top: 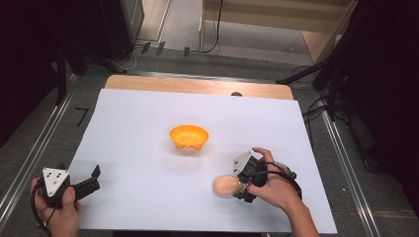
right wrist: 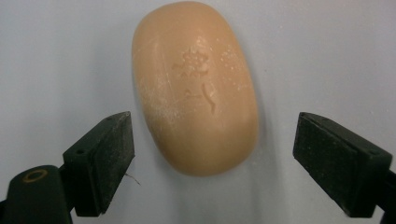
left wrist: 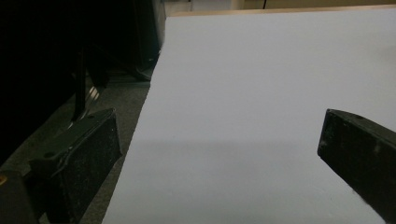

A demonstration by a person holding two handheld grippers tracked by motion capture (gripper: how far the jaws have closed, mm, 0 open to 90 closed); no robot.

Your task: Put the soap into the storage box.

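Right gripper [right wrist: 212, 161] open astride the tan soap bar [right wrist: 196, 86] lying on the white table [top: 148, 148] near the orange dish [top: 188, 137]: centre your pads on its long sides before squeezing gently.

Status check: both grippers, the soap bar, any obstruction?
Right gripper open, straddling soap bar, fingers clear of it. Left gripper open, empty. Orange bowl stands apart; nothing in the way.
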